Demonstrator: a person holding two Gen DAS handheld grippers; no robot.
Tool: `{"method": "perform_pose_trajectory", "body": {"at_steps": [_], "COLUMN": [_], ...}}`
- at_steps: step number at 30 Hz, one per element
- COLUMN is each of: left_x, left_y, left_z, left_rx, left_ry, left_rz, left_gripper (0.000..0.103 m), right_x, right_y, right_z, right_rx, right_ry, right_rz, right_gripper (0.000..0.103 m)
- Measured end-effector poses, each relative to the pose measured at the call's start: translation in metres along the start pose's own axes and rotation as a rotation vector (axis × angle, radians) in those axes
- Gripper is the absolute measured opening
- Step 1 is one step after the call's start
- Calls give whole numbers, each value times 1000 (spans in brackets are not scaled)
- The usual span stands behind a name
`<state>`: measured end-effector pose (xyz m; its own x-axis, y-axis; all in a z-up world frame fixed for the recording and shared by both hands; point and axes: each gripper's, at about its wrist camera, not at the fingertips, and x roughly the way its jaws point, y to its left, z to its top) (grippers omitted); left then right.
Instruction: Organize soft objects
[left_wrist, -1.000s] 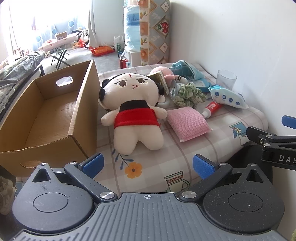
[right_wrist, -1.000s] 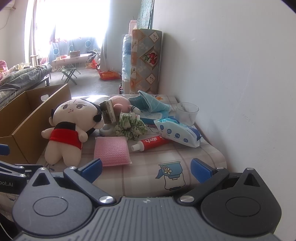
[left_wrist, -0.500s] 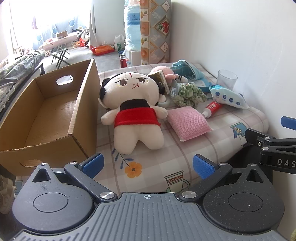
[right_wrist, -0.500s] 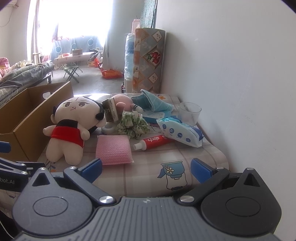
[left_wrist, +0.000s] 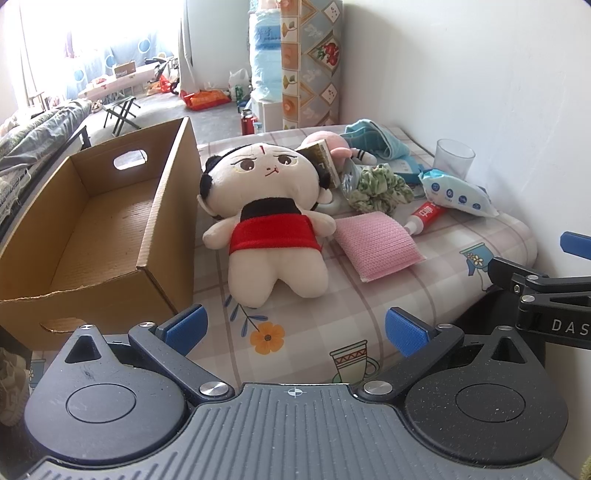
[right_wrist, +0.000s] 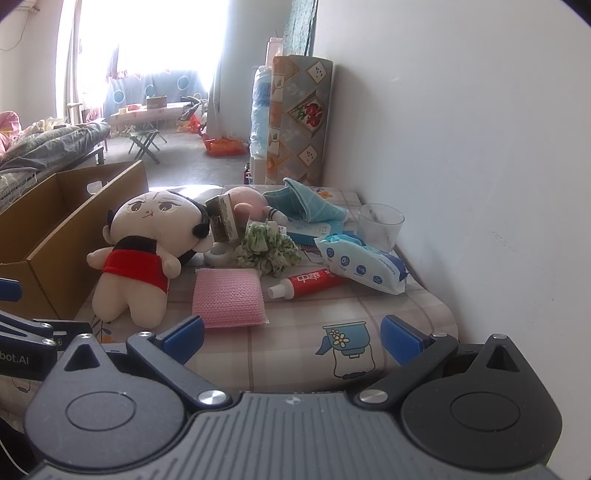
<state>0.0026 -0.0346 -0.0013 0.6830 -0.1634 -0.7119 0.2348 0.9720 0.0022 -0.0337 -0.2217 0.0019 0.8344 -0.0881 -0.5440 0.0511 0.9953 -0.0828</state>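
A cream plush doll (left_wrist: 273, 218) in a red top lies on the patterned tablecloth (left_wrist: 295, 332) beside an open cardboard box (left_wrist: 92, 221); it also shows in the right wrist view (right_wrist: 147, 251). A pink sponge pad (left_wrist: 375, 242) (right_wrist: 229, 297), a green scrunchie (left_wrist: 380, 184) (right_wrist: 267, 251), a pink plush (right_wrist: 245, 201) and a blue cloth (left_wrist: 376, 138) (right_wrist: 306, 205) lie to its right. My left gripper (left_wrist: 293, 326) is open and empty, short of the doll's feet. My right gripper (right_wrist: 291, 338) is open and empty, near the table's front edge.
A toothpaste tube (right_wrist: 308, 282), a wipes pack (right_wrist: 360, 260), a clear cup (right_wrist: 380, 225) and a small brown box (right_wrist: 221, 219) lie among the soft things. A white wall (right_wrist: 461, 147) runs along the right. The table edge drops off at the right front.
Both grippers have risen and shifted slightly; the scene sits a little lower in the right wrist view. Nothing on the table has moved.
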Motion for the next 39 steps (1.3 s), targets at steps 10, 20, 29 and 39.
{"method": "perform_pose_trajectory", "body": {"at_steps": [10, 20, 29, 39], "left_x": [0, 0, 1, 22], "left_y": [2, 3, 7, -8], "left_z": [-1, -1, 5, 33], "left_rx": [-5, -9, -7, 19], "left_ry": [-1, -1, -20, -116], "left_rz": [2, 3, 0, -199], "left_gripper": [103, 103, 103, 101], "right_x": [0, -1, 7, 33], "right_y": [3, 5, -6, -51], "right_z": [1, 0, 4, 2], "right_rx": [-12, -16, 18, 151], "right_ry": [-4, -7, -48, -199], "right_rz": [4, 4, 27, 116], "right_gripper": [103, 103, 103, 103]}}
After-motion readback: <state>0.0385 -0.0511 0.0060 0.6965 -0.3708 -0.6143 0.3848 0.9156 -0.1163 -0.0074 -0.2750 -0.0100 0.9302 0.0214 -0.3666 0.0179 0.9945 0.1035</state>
